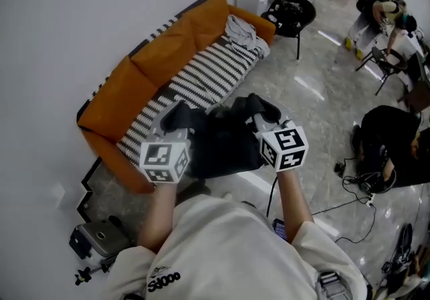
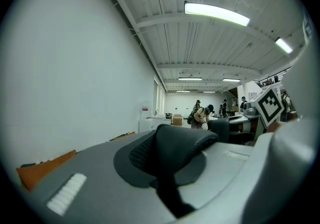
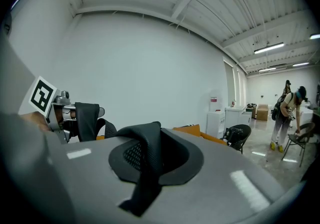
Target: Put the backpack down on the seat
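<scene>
**Backpack carried by its straps, just short of the seat**

Head view: the black backpack [image 1: 225, 141] hangs between the left gripper [image 1: 178, 123] and the right gripper [image 1: 261, 119] at the front edge of the orange sofa [image 1: 144, 67]. The striped seat [image 1: 208, 77] lies beyond and to the left, running near-left to far-right, with the left gripper nearer it. Left gripper view: jaws clenched on a strap [image 2: 172, 155]. Right gripper view: jaws likewise pinch a strap [image 3: 147, 160].

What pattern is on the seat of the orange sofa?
Black-and-white stripes cover the seat, clearest in the head view.
</scene>
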Tool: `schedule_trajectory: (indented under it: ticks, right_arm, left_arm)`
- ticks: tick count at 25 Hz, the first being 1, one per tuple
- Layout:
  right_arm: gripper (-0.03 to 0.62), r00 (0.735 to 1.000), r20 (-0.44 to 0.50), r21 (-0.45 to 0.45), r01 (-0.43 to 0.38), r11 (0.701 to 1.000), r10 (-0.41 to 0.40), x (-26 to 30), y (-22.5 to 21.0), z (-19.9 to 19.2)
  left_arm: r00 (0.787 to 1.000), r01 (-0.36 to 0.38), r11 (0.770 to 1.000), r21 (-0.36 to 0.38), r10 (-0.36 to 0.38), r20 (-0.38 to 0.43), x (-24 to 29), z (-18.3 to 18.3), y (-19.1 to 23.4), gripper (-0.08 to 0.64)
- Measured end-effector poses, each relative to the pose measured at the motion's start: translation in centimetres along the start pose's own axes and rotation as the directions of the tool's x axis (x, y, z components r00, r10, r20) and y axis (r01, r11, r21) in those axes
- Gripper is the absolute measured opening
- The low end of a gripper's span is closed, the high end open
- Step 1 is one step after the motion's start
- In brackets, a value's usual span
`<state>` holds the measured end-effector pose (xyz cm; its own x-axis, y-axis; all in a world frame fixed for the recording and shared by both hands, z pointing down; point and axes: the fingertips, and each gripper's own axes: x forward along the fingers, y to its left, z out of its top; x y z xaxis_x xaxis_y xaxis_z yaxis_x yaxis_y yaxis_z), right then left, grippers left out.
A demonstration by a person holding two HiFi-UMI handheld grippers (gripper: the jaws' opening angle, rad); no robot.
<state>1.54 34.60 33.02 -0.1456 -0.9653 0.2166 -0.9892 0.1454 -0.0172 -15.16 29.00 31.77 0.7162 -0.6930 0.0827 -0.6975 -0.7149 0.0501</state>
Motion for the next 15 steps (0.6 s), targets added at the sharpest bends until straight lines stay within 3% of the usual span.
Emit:
schedule_trajectory:
  ticks: [9,15]
  right_arm:
    - [0.026,1.0,-0.019,0.032,-0.003,0.999,0.004,3.5,-3.4,-0.8]
    - [0.026,1.0,-0.01,0.024,-0.009,1.0,0.009,8.3,-6.5,-0.3]
  left_arm:
    - [1.0,0.001,1.0,-0.018,-0.002,-0.02,4.6,-1.2,0.8,0.009]
    - [1.0,0.005,1.0,-0.026,-0.005,-0.01,10.4,-1.2,3.1,0.009]
